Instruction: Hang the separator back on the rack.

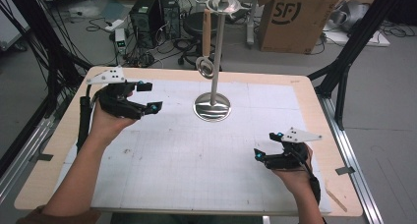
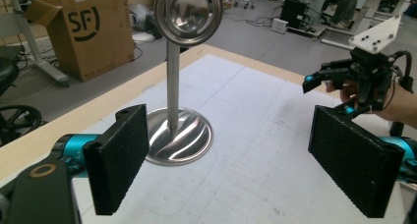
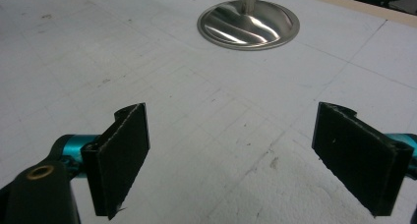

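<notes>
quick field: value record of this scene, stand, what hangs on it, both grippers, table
stand: metal stand with round base, upright at the far middle of the table
hanging item: ladle with a pale handle, hung bowl-down beside the pole
left gripper: left gripper open, holding nothing, left of the stand base
right gripper: right gripper open, holding nothing, at the near right
surface: gridded white mat on a wooden table
background: cardboard box on the floor behind

Even indoor light, soft shadows, slightly blurry.
</notes>
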The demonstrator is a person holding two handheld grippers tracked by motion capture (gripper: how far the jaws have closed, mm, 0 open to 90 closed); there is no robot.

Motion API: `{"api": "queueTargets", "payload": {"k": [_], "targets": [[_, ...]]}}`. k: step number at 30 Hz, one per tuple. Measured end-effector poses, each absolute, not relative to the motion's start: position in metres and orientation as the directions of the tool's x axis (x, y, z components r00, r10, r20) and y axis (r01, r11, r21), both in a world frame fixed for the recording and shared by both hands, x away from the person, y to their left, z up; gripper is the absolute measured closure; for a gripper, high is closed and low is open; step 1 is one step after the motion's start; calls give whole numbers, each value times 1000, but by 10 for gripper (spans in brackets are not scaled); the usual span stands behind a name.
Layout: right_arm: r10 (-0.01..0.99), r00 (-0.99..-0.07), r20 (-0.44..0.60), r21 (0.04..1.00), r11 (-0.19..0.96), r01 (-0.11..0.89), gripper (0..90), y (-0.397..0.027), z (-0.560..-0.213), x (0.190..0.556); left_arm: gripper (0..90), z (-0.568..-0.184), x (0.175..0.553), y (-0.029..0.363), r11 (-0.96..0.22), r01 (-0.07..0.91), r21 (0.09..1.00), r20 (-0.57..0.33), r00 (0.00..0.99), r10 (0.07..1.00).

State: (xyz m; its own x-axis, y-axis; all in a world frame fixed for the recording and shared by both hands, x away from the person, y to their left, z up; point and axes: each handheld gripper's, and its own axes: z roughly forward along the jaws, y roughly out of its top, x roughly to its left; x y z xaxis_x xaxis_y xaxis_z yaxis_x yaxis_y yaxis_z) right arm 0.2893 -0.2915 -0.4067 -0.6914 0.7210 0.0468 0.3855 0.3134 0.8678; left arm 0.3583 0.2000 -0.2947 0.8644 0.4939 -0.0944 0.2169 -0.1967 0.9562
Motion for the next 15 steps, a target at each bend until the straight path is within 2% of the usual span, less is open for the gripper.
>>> {"api": "queueTargets", "payload": {"k": [15], "targets": [[720,-693,44,863,321,389,131,-290,-408,290,136,-332,346,204,-204,224,953,-90,854,512]]}}
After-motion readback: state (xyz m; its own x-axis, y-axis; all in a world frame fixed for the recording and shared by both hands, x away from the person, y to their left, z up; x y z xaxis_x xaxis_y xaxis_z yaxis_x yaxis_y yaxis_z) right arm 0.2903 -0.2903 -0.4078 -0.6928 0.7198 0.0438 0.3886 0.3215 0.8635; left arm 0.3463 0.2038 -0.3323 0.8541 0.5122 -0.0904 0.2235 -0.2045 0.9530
